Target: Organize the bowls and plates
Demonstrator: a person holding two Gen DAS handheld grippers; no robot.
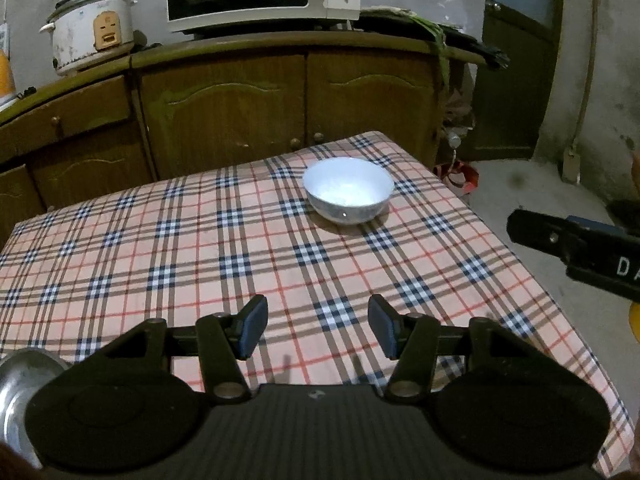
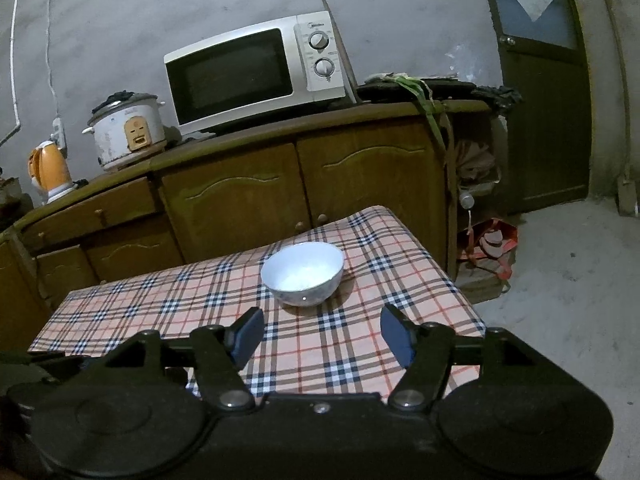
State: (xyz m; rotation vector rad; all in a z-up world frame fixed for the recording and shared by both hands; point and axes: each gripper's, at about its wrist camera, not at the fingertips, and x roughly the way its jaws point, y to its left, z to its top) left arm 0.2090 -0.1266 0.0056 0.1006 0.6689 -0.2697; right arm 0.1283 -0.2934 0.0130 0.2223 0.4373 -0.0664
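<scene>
One white bowl (image 1: pixel 348 190) near the tablecloth's (image 1: pixel 160 240) far edge — apart, both tongs gape.

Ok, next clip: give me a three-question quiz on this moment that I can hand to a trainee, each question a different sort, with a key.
1. True or false: the white bowl lies upside down on the checked tablecloth.
2. Which appliance stands on the wooden cabinet between the orange kettle and the microwave? A) toaster B) rice cooker C) blender
3. Fill in: neither the left gripper nor the right gripper holds anything; the jaws of both are ____.

Key: 1 false, it stands upright, opening upward. 2 B, the rice cooker. 3 open.
</scene>
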